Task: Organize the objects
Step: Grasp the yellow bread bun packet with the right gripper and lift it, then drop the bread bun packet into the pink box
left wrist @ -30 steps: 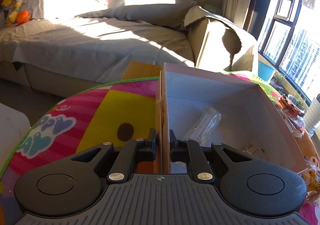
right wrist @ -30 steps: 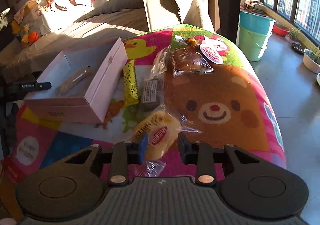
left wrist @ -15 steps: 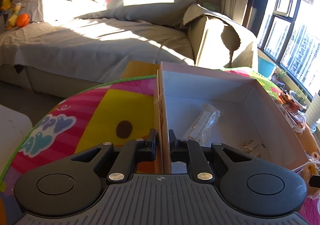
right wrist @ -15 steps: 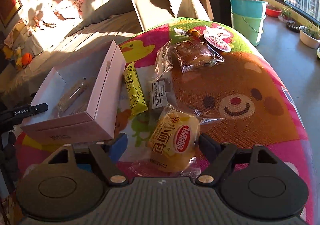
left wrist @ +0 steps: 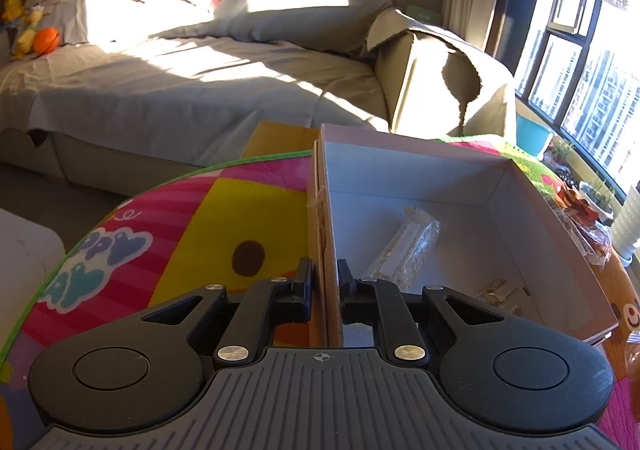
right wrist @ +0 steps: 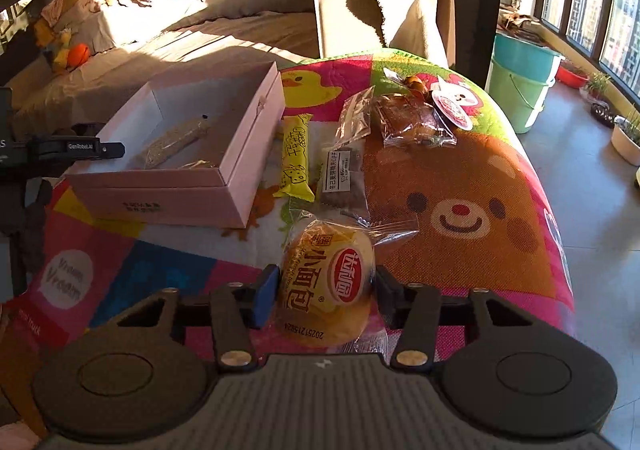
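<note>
My left gripper [left wrist: 324, 282] clamped the pink box's [right wrist: 240, 154] wall while my right gripper's [right wrist: 326, 292] jaws were closing around the bun packet [right wrist: 326, 282] near the mat's [right wrist: 480, 250] front edge.

Box [right wrist: 176, 186] top open, snack packets [right wrist: 344, 166] crowding its right flank, bear mat [right wrist: 480, 210] bare beyond.

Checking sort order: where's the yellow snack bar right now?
Right wrist view: the yellow snack bar lies on the mat, just right of the pink box and left of the dark wrapped bar.
</note>
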The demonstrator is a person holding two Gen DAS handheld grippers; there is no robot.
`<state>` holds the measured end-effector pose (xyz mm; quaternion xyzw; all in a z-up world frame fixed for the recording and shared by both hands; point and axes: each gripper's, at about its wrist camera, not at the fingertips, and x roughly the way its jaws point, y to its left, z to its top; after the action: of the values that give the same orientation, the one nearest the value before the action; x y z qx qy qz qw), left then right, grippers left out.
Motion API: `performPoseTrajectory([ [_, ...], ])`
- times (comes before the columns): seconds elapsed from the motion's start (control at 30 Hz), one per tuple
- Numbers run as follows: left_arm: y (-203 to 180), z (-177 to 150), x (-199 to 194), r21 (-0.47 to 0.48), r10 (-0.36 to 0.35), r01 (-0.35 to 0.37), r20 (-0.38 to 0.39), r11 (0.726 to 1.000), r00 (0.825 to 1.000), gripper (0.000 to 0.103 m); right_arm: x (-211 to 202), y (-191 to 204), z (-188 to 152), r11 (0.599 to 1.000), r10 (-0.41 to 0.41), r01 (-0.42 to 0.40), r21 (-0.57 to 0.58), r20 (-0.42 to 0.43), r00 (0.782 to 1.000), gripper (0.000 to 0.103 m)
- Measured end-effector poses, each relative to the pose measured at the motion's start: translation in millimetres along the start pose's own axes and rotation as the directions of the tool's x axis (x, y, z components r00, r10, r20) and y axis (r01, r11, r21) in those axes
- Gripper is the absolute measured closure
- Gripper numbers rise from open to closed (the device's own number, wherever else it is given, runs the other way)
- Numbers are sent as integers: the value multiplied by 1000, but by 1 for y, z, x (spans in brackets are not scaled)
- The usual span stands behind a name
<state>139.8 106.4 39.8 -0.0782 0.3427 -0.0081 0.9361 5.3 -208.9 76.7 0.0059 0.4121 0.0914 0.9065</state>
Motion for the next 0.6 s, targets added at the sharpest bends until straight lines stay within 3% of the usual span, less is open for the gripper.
performPoseTrajectory([
  [0.13,0,0,0,-3,-3,3,0,1000,1000,89,-35,12,33,997,80,-79,-6,125,989,53],
  [0.3,1,0,0,2,-5,5,-1,1000,1000,89,-47,41,83,983,181,-168,-72,265,947,53],
  [0.47,1,0,0,0,-1,1,1,1000,1000,89,0,73,125,974,225,-213,-73,254,941,53],
  [0.53,1,-1,0,-1,-5,5,-1,1000,1000,89,19,84,135,969,248,-238,-71,274,929,53],
  [0.6,1,-1,0,2,-9,9,-3,1000,1000,89,37,93,141,975,224,-214,-67,272,936,48],
])
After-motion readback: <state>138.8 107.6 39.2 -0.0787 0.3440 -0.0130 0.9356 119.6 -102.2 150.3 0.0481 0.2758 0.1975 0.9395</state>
